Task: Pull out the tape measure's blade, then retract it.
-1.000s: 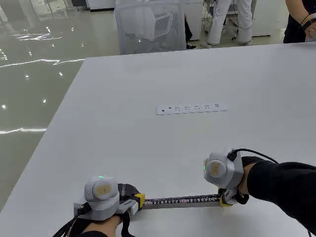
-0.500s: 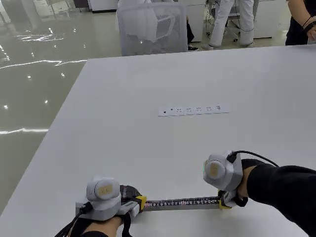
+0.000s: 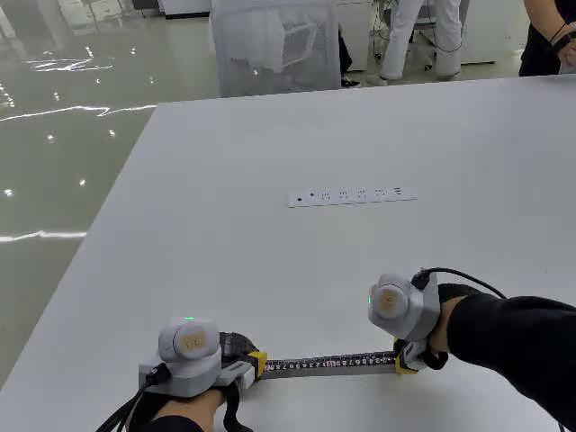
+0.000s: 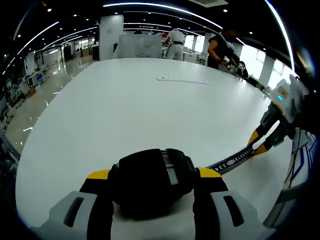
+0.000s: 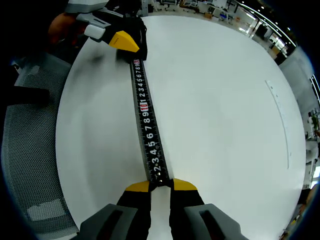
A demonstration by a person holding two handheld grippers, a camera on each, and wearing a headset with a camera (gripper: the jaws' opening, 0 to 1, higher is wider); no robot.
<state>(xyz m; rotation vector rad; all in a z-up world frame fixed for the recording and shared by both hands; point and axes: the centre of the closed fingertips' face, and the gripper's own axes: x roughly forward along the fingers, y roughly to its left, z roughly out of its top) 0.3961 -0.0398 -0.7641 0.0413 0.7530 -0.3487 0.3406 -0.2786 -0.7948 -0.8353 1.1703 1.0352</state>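
Left claw [image 3: 245,364] is clenched round the case [image 4: 152,172], black body wedged between the yellow tips; in the head view I get very little of that case, since the claw's grey housing covers most of it; in the left gripper view the case's own bulk hides the slot where the tape comes out. Blade [image 5: 148,135] is drawn out to the right, running straight between the two claws near the front edge of the bench [image 3: 270,135]; whether it rests on the surface or hangs just over it, I can't tell. Numerals show sharply in the right gripper view; in the head view they're too small to read. Right claw [image 5: 161,186] is pinched tight on the blade's end; the hook is buried between the yellow tips, I can't see it. A dark sleeve [image 3: 513,342] behind that claw runs off the right edge. Farther up the bench, well apart from both claws, a white power strip [image 3: 351,195] lies flat; its sockets are mere specks. Beyond the far edge, a mesh chair [image 3: 274,45], cropped at the top; legs [image 3: 396,40] behind it, cut off above.
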